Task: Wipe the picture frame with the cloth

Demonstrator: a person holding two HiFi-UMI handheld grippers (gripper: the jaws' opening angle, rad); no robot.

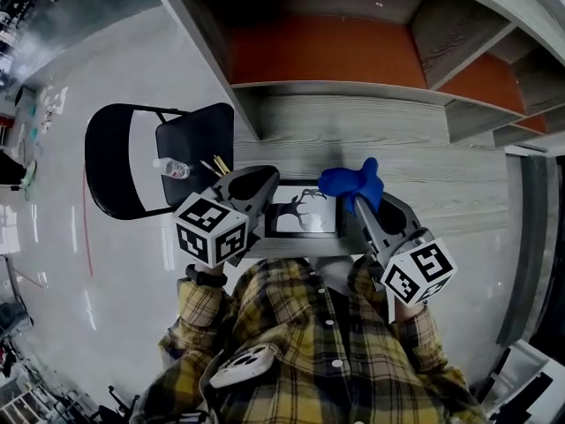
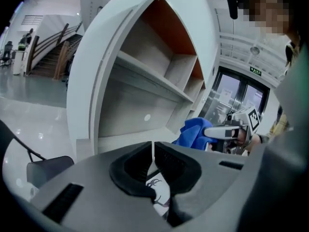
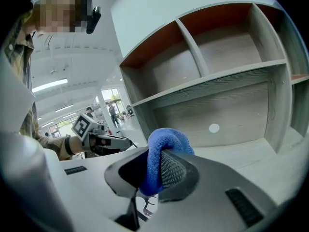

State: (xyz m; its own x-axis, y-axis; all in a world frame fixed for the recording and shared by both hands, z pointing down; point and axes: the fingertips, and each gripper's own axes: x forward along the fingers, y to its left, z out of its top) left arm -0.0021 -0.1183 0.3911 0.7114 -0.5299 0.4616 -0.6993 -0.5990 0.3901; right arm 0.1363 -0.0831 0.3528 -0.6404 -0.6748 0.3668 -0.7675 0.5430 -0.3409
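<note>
The picture frame [image 1: 305,212] lies flat at the near edge of the grey wood counter [image 1: 424,148], with a dark branching figure on its white print. The left tongs [image 2: 153,151] are pressed together with nothing in them, poised over the frame's left side. The right tongs [image 3: 153,170] pinch a bunched blue cloth [image 1: 353,182], which hangs at the frame's far right corner; I cannot tell whether it touches. Beyond the counter rises an empty shelf unit [image 1: 353,42]. To the left stands a black chair [image 1: 132,157] with a bottle [image 1: 170,168] on its seat.
</note>
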